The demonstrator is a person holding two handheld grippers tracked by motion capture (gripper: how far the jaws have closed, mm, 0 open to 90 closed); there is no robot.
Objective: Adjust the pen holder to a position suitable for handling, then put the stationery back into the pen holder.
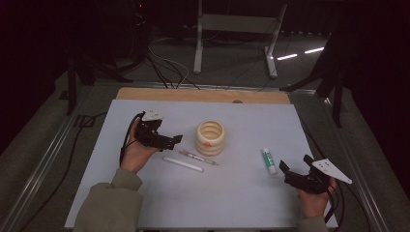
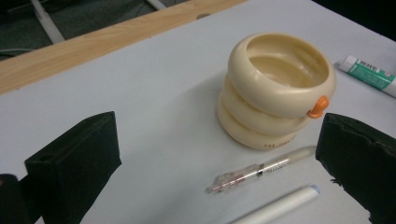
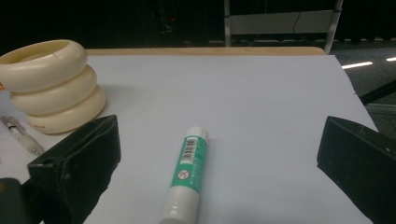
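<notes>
A cream ringed cup [image 1: 211,137] with an orange tab stands upright at the middle of the white sheet [image 1: 251,121]; the left gripper view looks into this cup [image 2: 278,88], which holds nothing. In front of it lie a clear pen [image 1: 198,157] and a white stick [image 1: 183,164]. A green-and-white tube [image 1: 269,160] lies to the right. My left gripper [image 1: 173,141] hovers open left of the cup, with the clear pen [image 2: 261,169] between its jaws' lines. My right gripper [image 1: 294,166] is open at the front right, just behind the tube [image 3: 187,175].
A wooden strip [image 1: 203,94] borders the sheet's far edge. Beyond the table stand a white frame's legs [image 1: 270,53] and floor cables [image 1: 164,65]. A cable [image 1: 77,145] trails off the table's left side.
</notes>
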